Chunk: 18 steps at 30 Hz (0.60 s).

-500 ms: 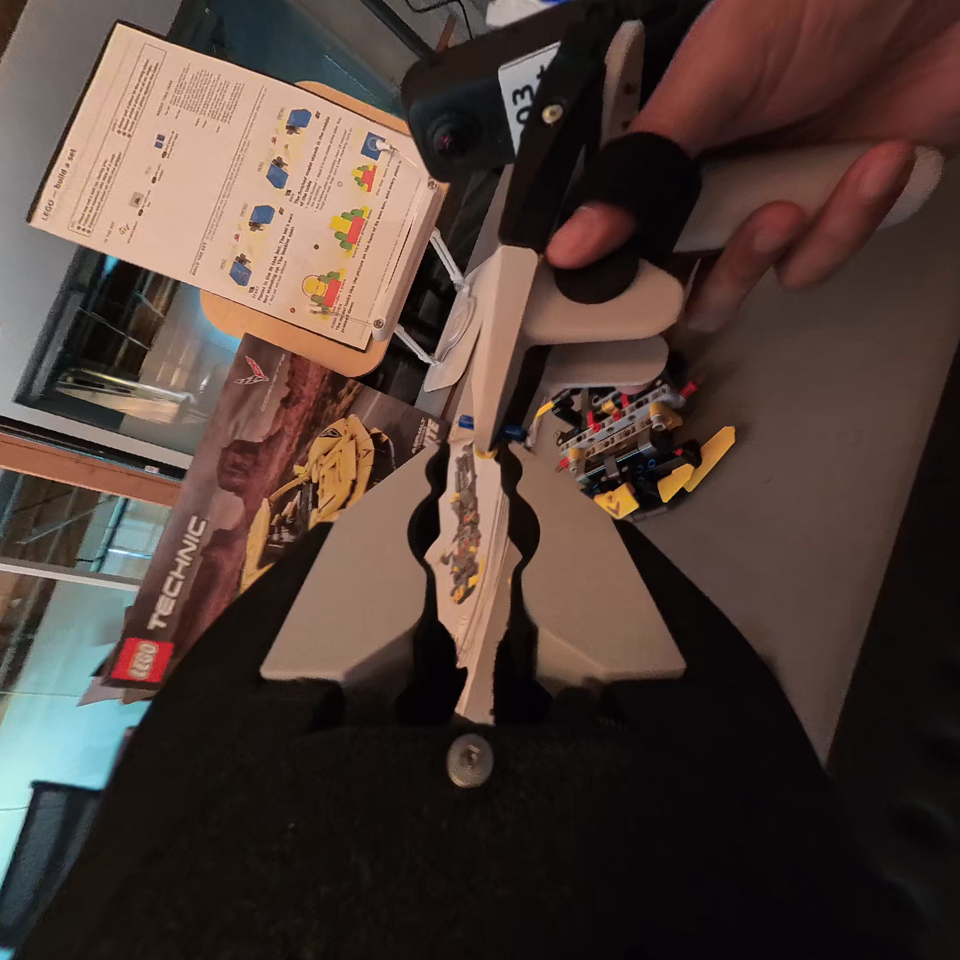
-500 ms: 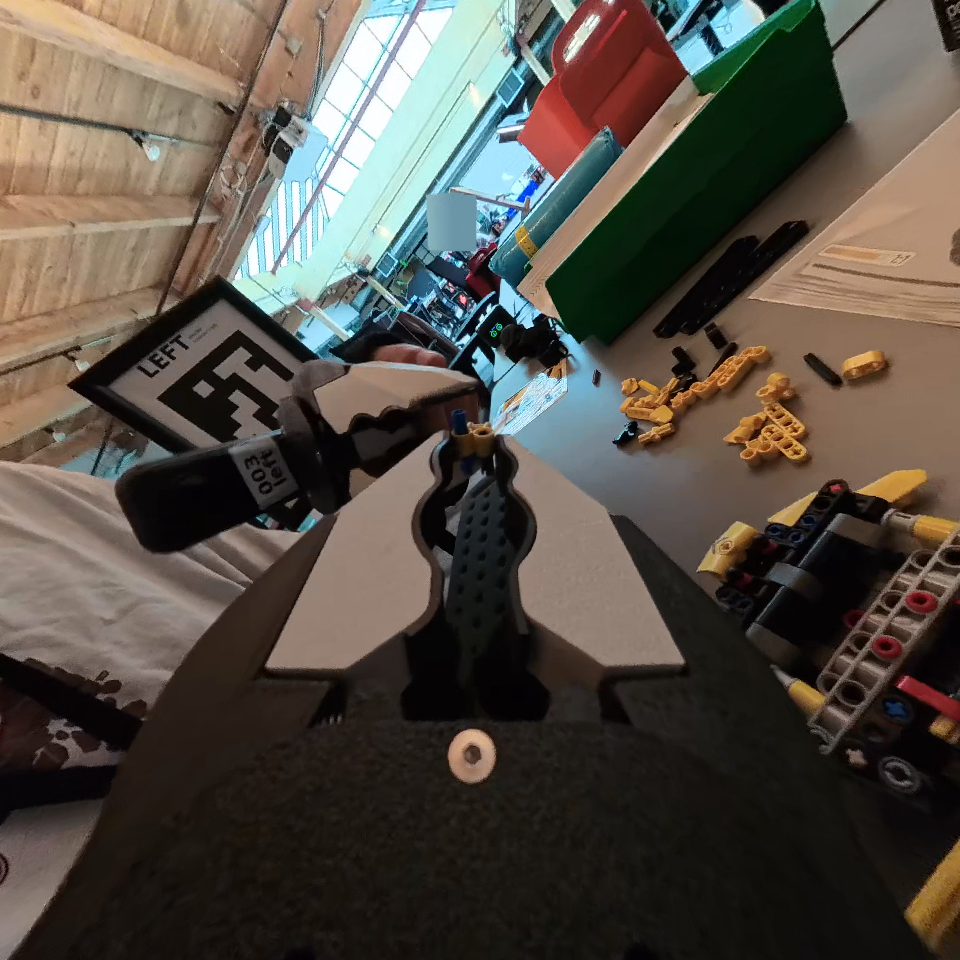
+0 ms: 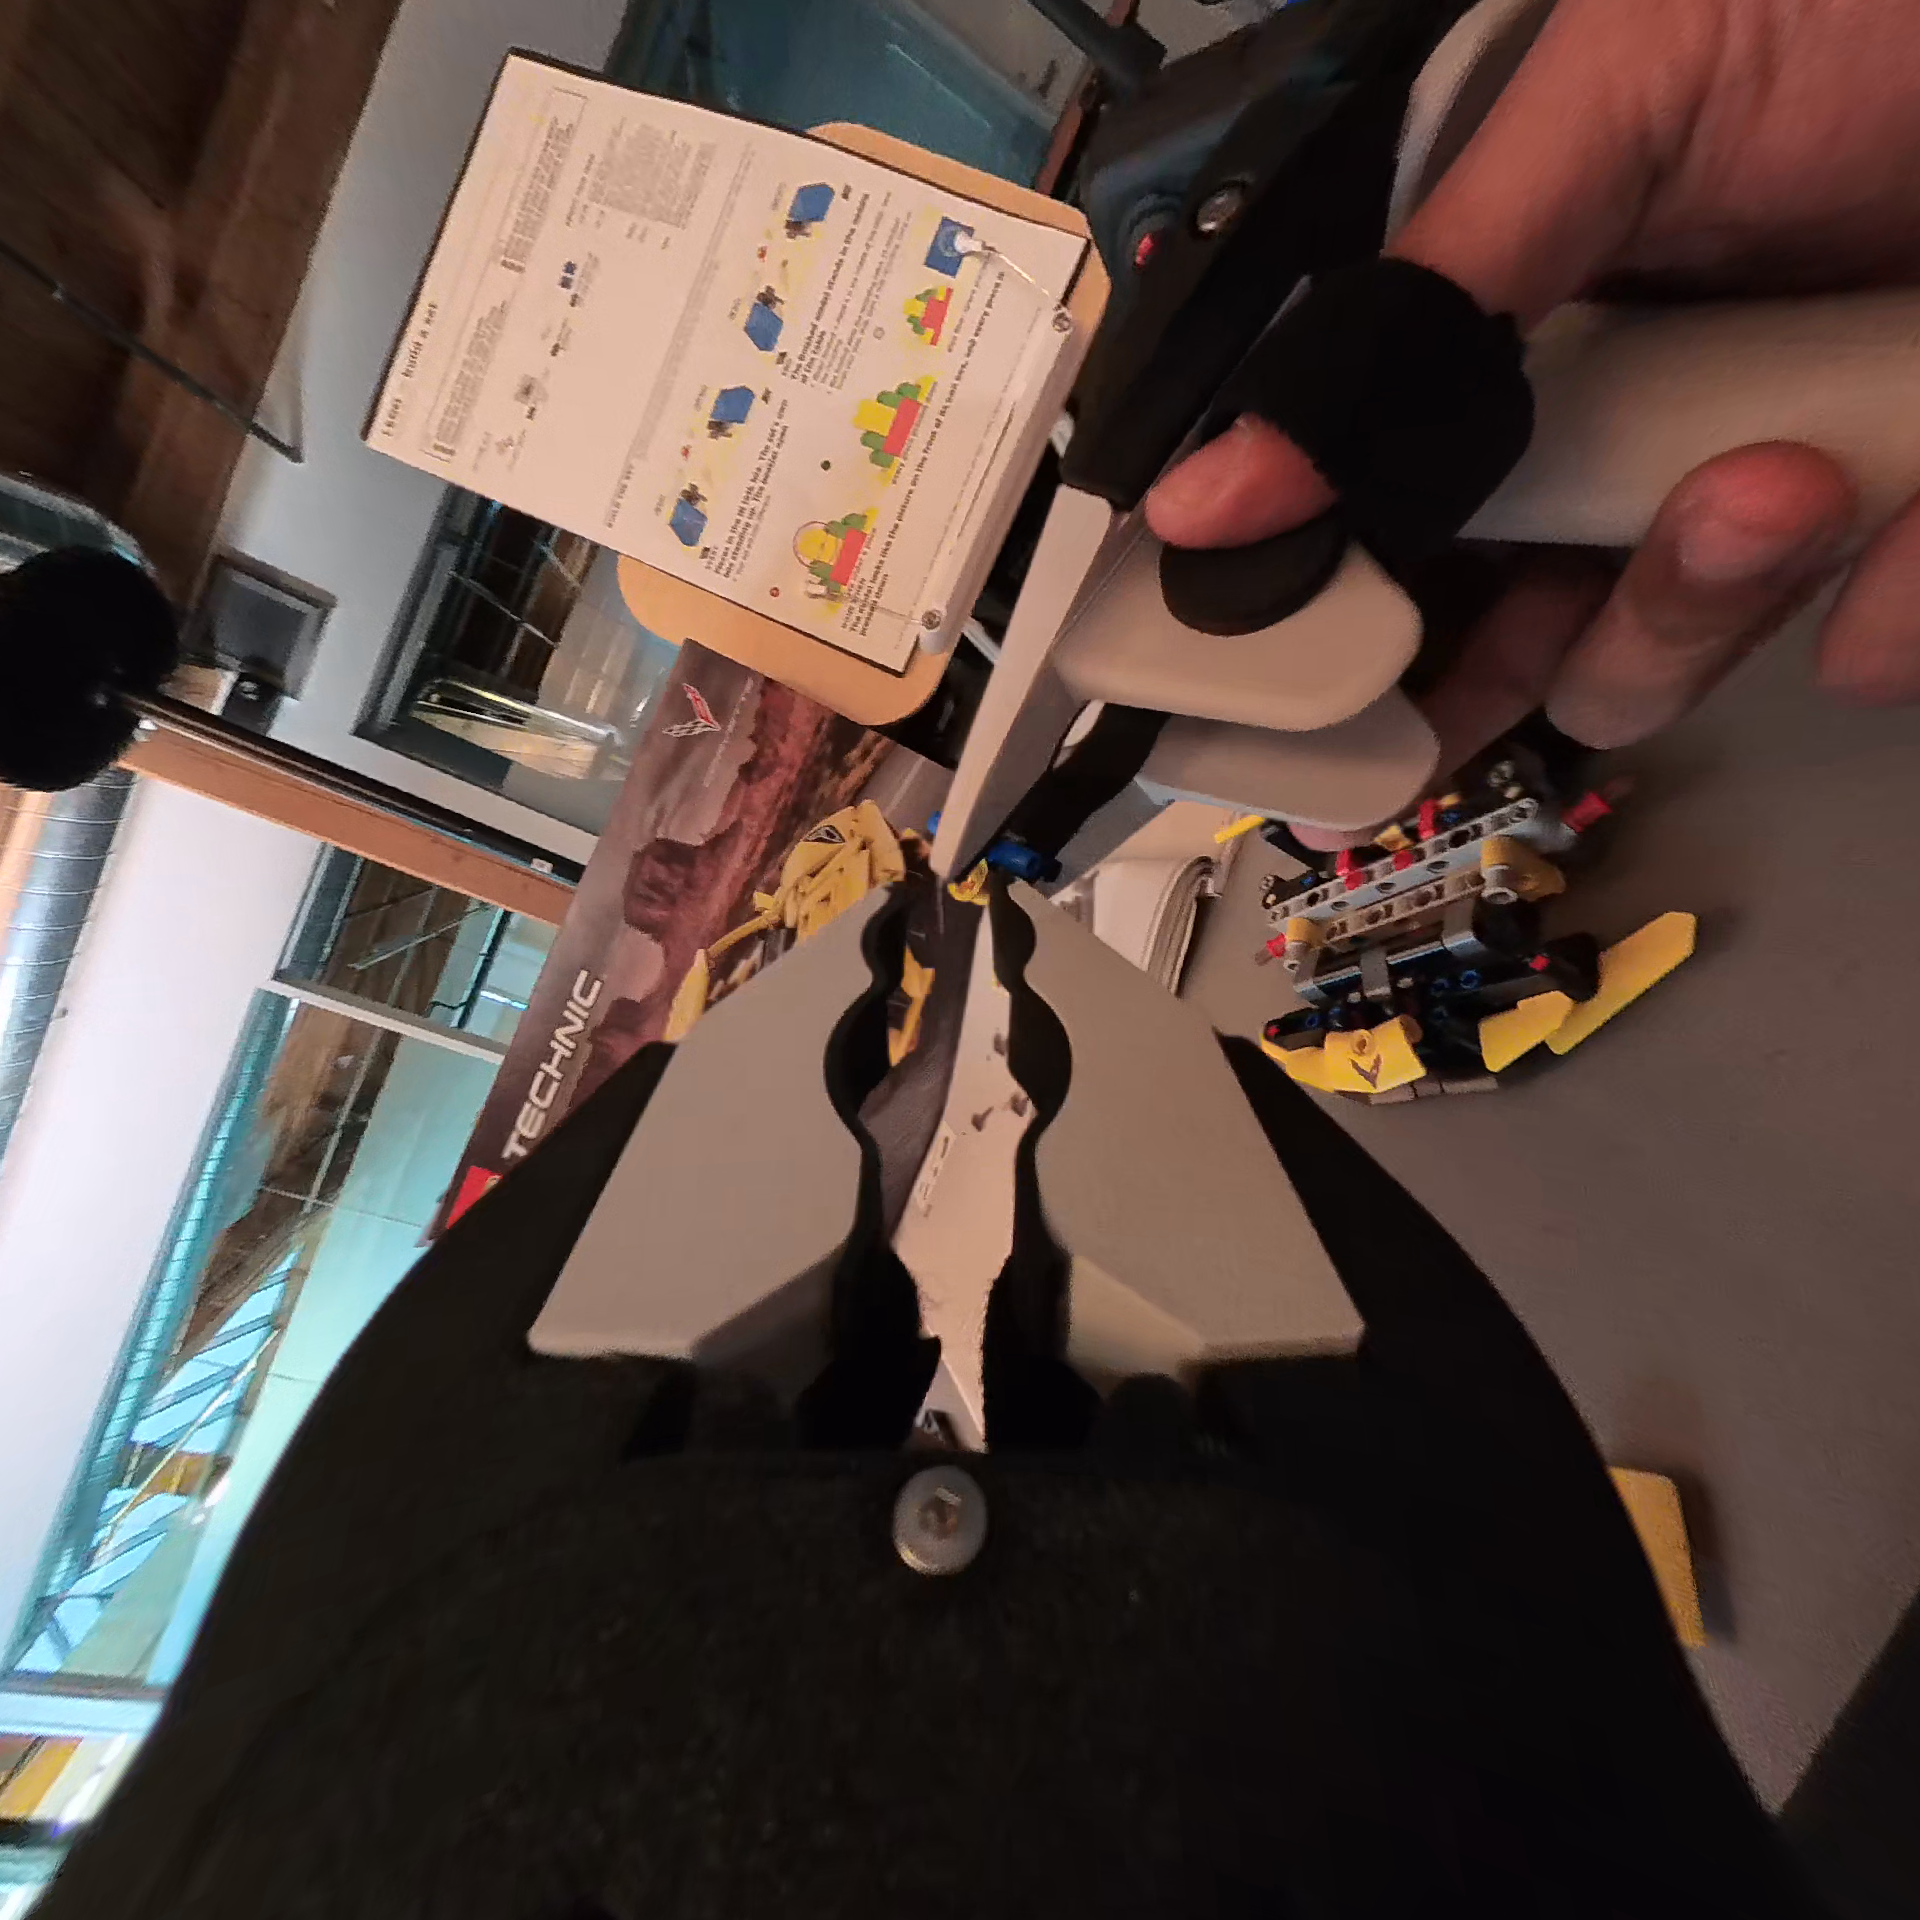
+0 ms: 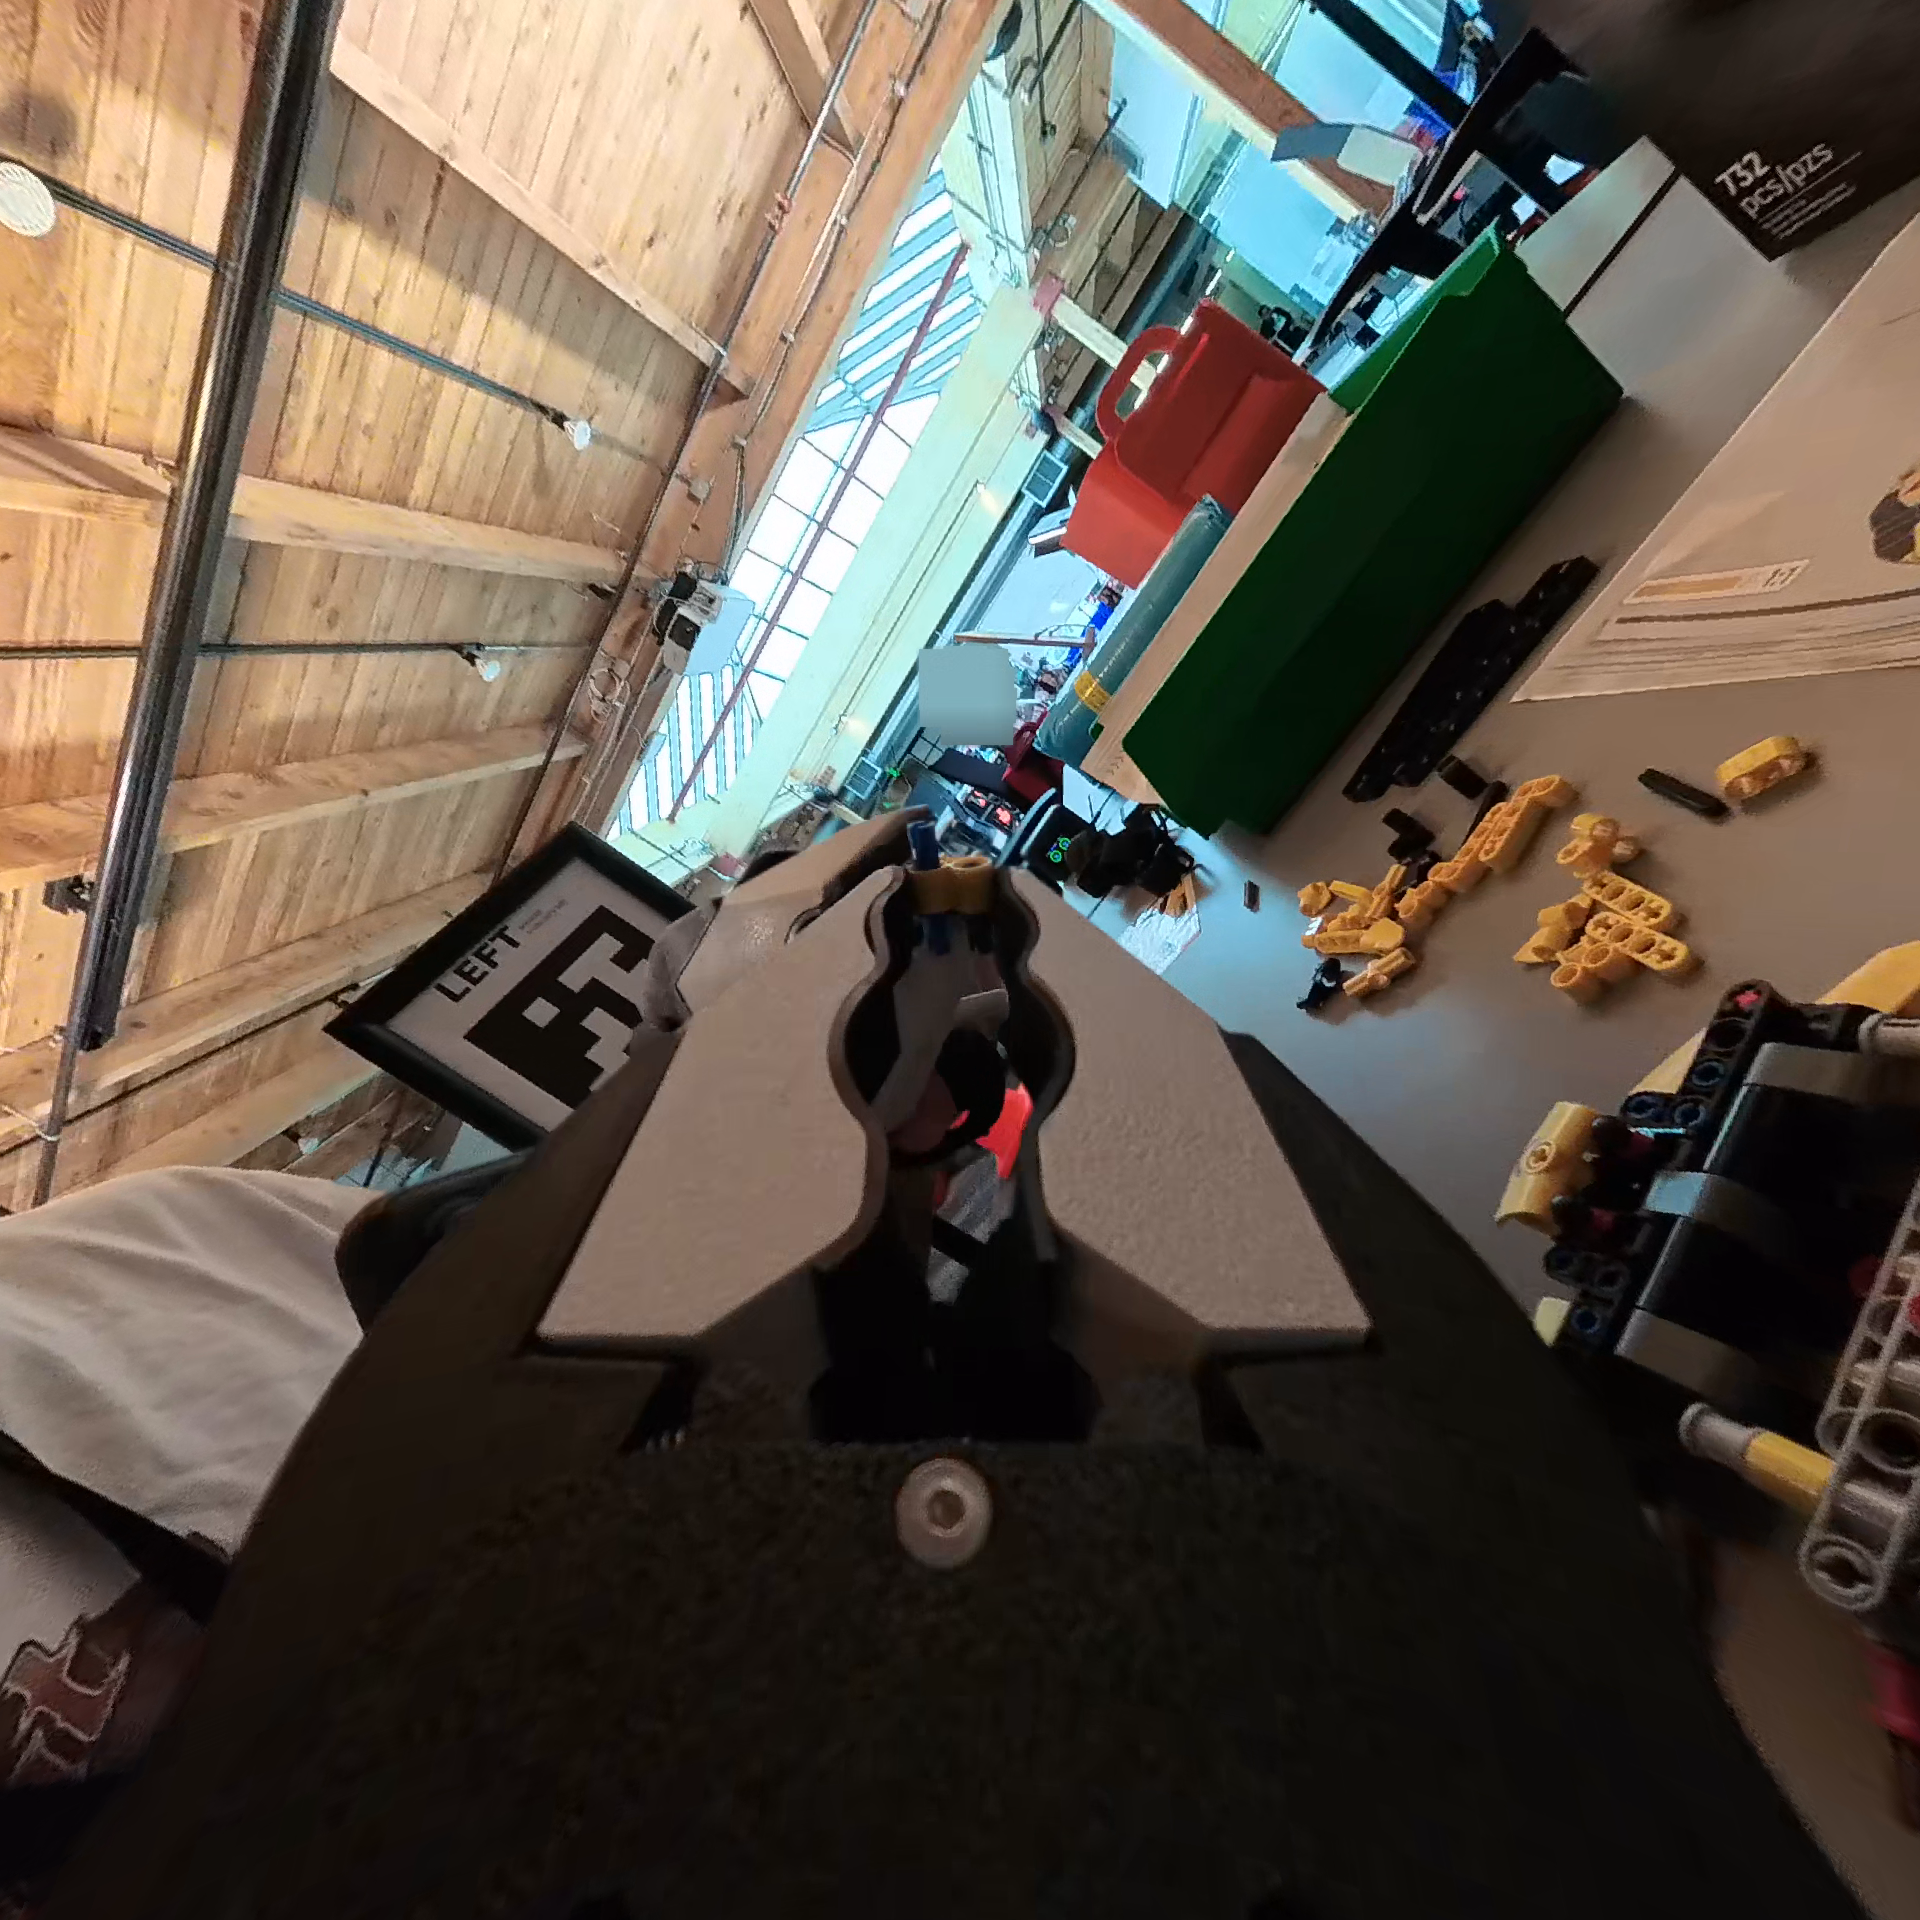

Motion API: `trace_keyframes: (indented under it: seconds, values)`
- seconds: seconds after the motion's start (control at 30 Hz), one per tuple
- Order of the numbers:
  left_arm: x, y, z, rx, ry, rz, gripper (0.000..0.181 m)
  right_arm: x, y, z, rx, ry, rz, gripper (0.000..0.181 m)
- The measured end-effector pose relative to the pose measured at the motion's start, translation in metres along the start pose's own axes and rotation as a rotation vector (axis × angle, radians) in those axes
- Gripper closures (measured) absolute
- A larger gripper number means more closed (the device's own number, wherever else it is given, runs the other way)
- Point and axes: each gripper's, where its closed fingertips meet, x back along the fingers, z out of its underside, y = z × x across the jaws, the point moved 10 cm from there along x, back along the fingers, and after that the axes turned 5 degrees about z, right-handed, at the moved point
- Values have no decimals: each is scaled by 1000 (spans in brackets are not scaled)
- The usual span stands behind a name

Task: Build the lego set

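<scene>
The right gripper (image 4: pixel 951 883) pinches a small yellow connector (image 4: pixel 956 885) at its fingertips, with a blue pin (image 4: pixel 920 844) standing out of that connector. In the left wrist view the same right gripper (image 3: pixel 982 868) comes in from above, held by a hand (image 3: pixel 1621 343), and its tips meet the tips of the left gripper (image 3: pixel 951 904). The left gripper's fingers sit close at the tips with only a narrow gap; whether they grip the connector cannot be told from either view.

Positions relative to the half-built car model (image 3: pixel 1444 977) — black, grey and yellow, resting on the grey table (image 3: pixel 1558 1299):
- The 2 grippers meet above the table, to the model's left in the left wrist view.
- The set's box (image 3: pixel 665 935) stands behind the grippers, farther left.
- An instruction sheet on a clipboard (image 3: pixel 727 353) stands above the box.
- Loose yellow pieces (image 4: pixel 1496 894) lie beyond the model in the right wrist view, near a green bin (image 4: pixel 1382 582).
</scene>
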Motion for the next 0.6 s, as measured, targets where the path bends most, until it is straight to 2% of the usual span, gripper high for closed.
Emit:
trace_keyframes:
  seconds: [0.17, 0.2, 0.23, 0.3, 0.4, 0.5, 0.6]
  values:
    - [-2, 1, -4, 1, -4, -50, 162, 2, 0, -2, -28, -46, -33, 168]
    - [1, 1, -4, 4, -26, -35, 164, 7, -1, -6, -48, -121, -20, 167]
    - [8, 3, -5, 25, -80, -41, 166, 23, -7, -18, -98, -260, -29, 167]
    - [19, 8, -3, 120, -103, -24, 169, 60, -20, -45, -118, -361, -14, 167]
    - [29, 17, 7, 363, -175, 24, 171, 80, -2, -61, 116, -231, 119, 167]
    - [32, 23, 10, 596, -290, 87, 170, 67, 20, -58, 296, -108, 150, 167]
    - [33, 31, 9, 738, -393, 115, 167, 52, 28, -42, 402, -25, 152, 166]
